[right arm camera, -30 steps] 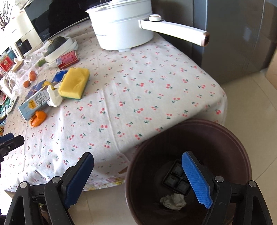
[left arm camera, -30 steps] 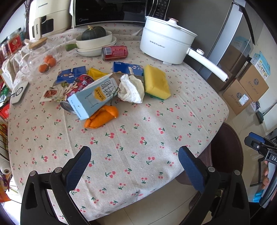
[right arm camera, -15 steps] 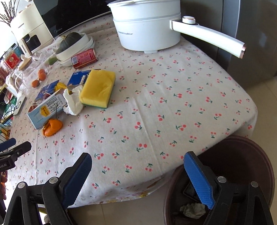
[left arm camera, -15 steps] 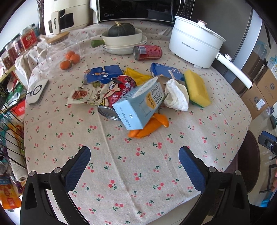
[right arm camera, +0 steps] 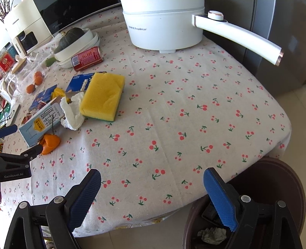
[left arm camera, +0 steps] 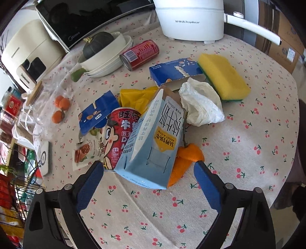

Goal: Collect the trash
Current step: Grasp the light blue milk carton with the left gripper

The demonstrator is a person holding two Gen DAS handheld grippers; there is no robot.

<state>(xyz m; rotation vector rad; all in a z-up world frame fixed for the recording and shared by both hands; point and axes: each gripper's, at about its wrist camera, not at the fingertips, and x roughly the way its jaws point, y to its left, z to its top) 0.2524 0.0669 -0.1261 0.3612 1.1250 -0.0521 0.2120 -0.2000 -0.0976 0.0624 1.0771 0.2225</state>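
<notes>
A trash pile lies on the cherry-print tablecloth: a light blue milk carton (left arm camera: 153,145) on its side, orange peel (left arm camera: 189,155), a crumpled white tissue (left arm camera: 200,103), a red cartoon can (left arm camera: 118,138), a snack wrapper (left arm camera: 86,151) and a blue packet (left arm camera: 97,113). My left gripper (left arm camera: 147,166) points down at the carton's base. Its jaws are closing with the carton between them, and the pads do not touch it. My right gripper (right arm camera: 151,172) stands open and holds nothing, over the table's near edge. Beside it is a brown bin (right arm camera: 271,183) holding a tissue wad (right arm camera: 212,234).
A yellow sponge (left arm camera: 223,78), a blue box (left arm camera: 176,70) and a red drink can (left arm camera: 140,53) lie behind the pile. Farther back stand a white electric pot (left arm camera: 191,17) with a long handle (right arm camera: 239,40), stacked bowls with a dark squash (left arm camera: 103,55), and a glass jar of small oranges (left arm camera: 61,107).
The left gripper came in low over the pile and rolled, so the carton now lies between its fingers, which have narrowed. The right gripper shifted from above the bin to the table edge.
</notes>
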